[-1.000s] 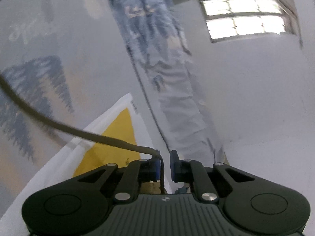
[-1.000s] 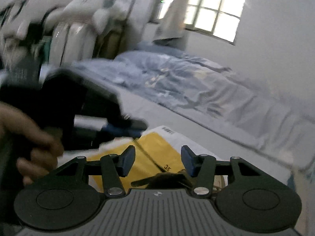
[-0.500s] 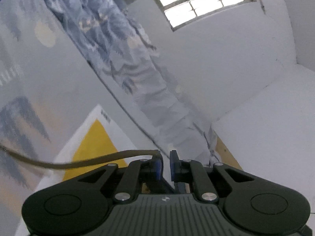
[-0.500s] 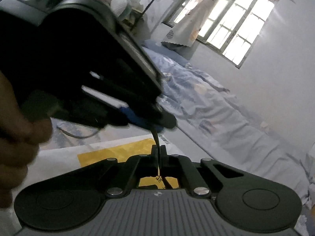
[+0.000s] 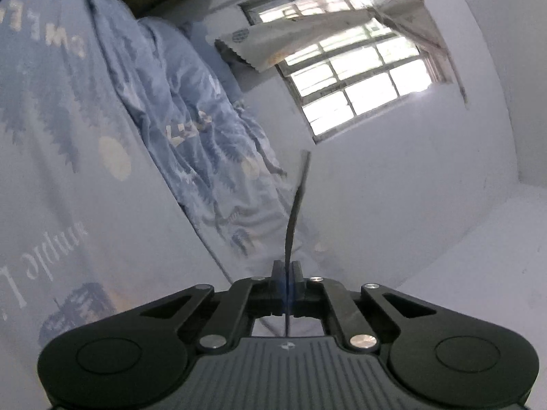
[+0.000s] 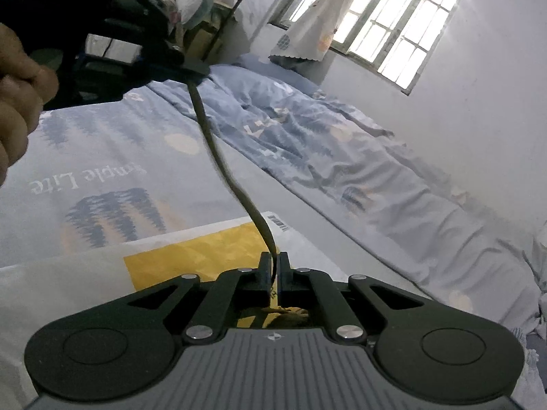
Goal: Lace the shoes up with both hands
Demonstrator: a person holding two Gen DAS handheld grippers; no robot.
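The left gripper (image 5: pixel 288 266) is closed on a flat dark olive shoelace (image 5: pixel 296 201). In the left wrist view the lace passes edge-on between the two pads and its free end stands up past the fingertips, in front of the pale wall and the crumpled blue patterned quilt (image 5: pixel 205 143) on the bed.

In the right wrist view the right gripper (image 6: pixel 273 259) is also clamped on the same lace (image 6: pixel 222 157), its jaws having closed within the last second with the lace between them. From these fingertips the lace runs up and to the left in a gentle curve, off the bed, to the left gripper (image 6: pixel 191 68), which sits high at the upper left of that view and is held by a hand (image 6: pixel 17 85) at the frame's left edge. The two grippers are well apart, with the lace stretched between them.

Below the right gripper lies a white and yellow plastic mailing bag (image 6: pixel 205 249) on the blue printed bedsheet (image 6: pixel 112 171). Something brown shows just under the right gripper's fingers, too hidden to tell what it is. A barred window (image 6: pixel 403 24) lights the room.
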